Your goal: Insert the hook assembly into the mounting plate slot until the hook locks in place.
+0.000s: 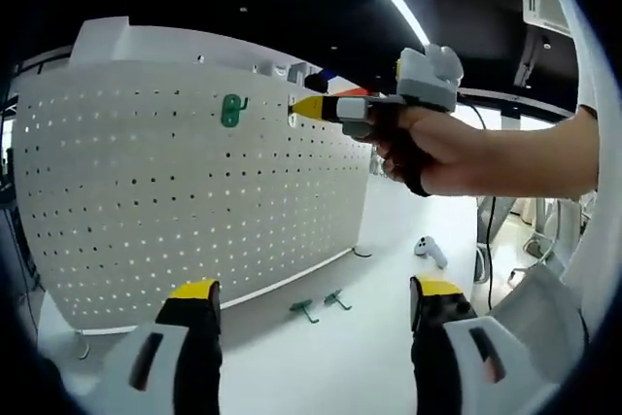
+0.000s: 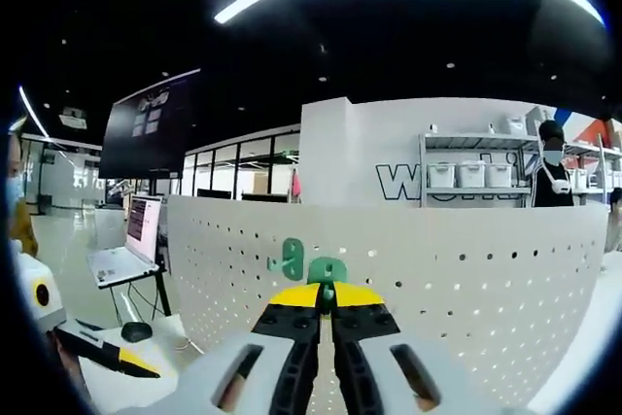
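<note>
A white pegboard (image 1: 194, 191) stands upright on the table as the mounting plate. One green hook (image 1: 230, 110) hangs on it near the top. In the left gripper view, a hand holds my right gripper (image 1: 303, 109), whose yellow tips touch the board just right of that hook. In the right gripper view, my right gripper (image 2: 327, 296) is shut on a second green hook (image 2: 328, 270) pressed against the pegboard (image 2: 466, 269), beside the mounted hook (image 2: 288, 258). My left gripper (image 1: 316, 291) stands open and holds nothing, low in front of the board.
Two spare green hooks (image 1: 303, 310) (image 1: 337, 298) lie on the table by the board's foot. A white controller (image 1: 431, 250) rests farther right. A laptop (image 2: 124, 245) sits left of the board. A person (image 2: 554, 177) stands by shelves behind it.
</note>
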